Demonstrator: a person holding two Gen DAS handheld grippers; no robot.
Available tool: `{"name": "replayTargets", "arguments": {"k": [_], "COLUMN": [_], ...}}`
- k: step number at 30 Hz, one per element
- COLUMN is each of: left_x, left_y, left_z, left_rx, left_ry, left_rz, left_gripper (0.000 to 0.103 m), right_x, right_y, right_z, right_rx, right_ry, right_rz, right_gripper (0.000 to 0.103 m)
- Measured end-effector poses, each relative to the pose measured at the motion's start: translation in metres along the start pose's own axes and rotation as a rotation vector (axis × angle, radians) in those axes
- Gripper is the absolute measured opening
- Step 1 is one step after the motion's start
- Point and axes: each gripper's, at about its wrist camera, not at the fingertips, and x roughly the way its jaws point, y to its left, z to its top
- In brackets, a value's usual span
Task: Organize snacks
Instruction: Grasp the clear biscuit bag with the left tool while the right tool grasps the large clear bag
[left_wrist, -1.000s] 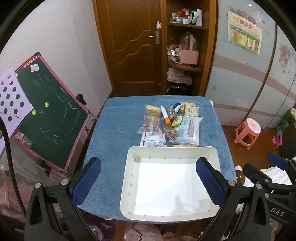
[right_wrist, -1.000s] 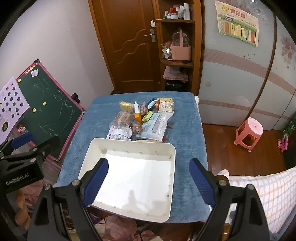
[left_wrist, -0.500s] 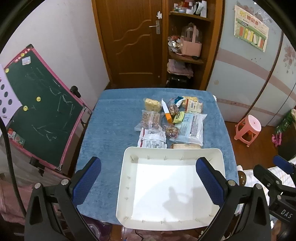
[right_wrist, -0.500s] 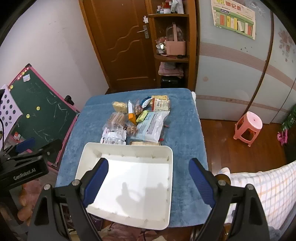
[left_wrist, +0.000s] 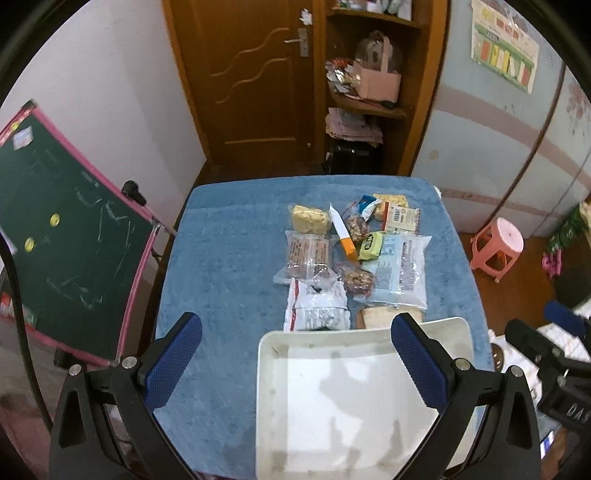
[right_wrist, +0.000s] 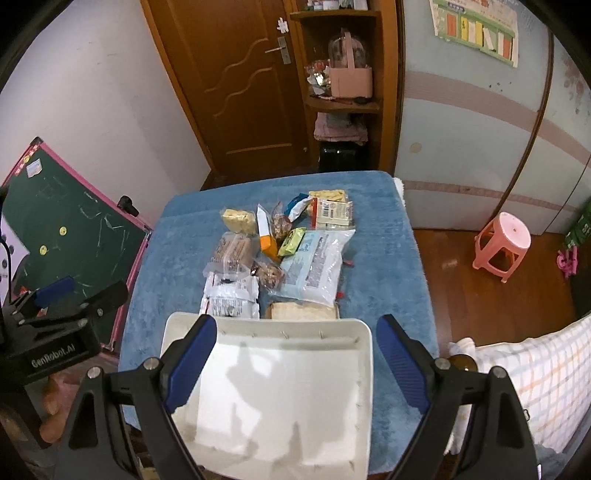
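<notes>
Table under a blue plush cloth (left_wrist: 229, 280) carries everything. Nearest the hands sits the shallow white rectangular plastic tray (right_wrist: 364, 332), empty. Just beyond the tray's far rim lies the cluster of packaged snacks (right_wrist: 277, 251), its long axis running away from that rim. Beyond the rim's left half lies the white crinkled foil packet (left_wrist: 317, 306), beyond its right half the pale blue pillow bag (right_wrist: 314, 266). Left gripper (left_wrist: 295, 365) and right gripper (right_wrist: 295, 356) hover over the tray, both spread wide and empty. The right one looks likelier for the bag.
</notes>
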Motion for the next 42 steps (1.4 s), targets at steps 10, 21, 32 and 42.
{"name": "replayTargets", "arguments": {"k": [10, 21, 32, 42], "left_x": [0.112, 0.238, 0.312, 0.342], "left_y": [0.016, 0.0, -0.008, -0.019], "left_z": [0.057, 0.079, 0.072, 0.054], "left_rx": [0.094, 0.074, 0.023, -0.017], "left_ry": [0.085, 0.303, 0.431, 0.499], "left_rz": [0.03, -0.118, -0.085, -0.154], "left_gripper": [0.102, 0.102, 0.101, 0.074], "right_x": [0.109, 0.244, 0.287, 0.287], "right_y": [-0.022, -0.082, -0.077, -0.059], "right_z": [0.054, 0.068, 0.053, 0.054], "right_rx": [0.038, 0.223, 0.215, 0.118], "right_ry": [0.133, 0.366, 0.405, 0.354], "right_rz": [-0.038, 0.084, 0.127, 0.107], "right_gripper": [0.078, 0.077, 0.058, 0.044]}}
